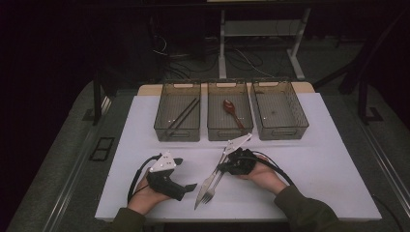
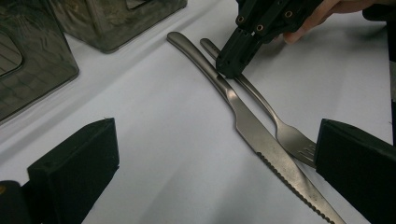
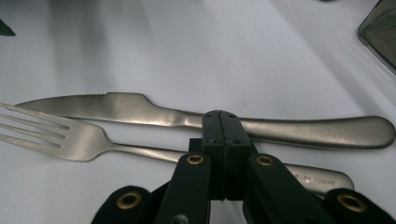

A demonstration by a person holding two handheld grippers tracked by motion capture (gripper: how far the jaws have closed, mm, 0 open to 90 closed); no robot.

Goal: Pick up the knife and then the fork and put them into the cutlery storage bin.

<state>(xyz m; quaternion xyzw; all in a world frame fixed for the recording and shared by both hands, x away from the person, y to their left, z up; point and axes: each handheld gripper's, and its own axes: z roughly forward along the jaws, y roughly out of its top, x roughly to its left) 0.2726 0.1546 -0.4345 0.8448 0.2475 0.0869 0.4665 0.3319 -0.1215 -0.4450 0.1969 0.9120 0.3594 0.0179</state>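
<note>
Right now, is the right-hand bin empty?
Seemingly empty: the right bin shows a bare floor with one faint dark spot.

Dim room, lit white table (image 1: 309, 159), soft glare on knife (image 3: 140, 109), blurred foreground.

So there's a steel dinner knife (image 1: 209, 179) and a matching fork (image 1: 213, 185) lying flat side by side on the white table, close to its near edge and roughly mid-width. Both are brushed, matte metal. They're angled the same way: handles point up toward the far edge, business ends toward the near edge. The knife has a serrated blade (image 2: 299, 184) and a rounded, thickish handle (image 3: 322, 130). The fork sits just beside it on the right, four tines (image 3: 28, 128) showing, with a slimmer handle (image 2: 254, 91) that has some tiny stamped lettering I can't read. They look nearly touching along the handles.
</note>
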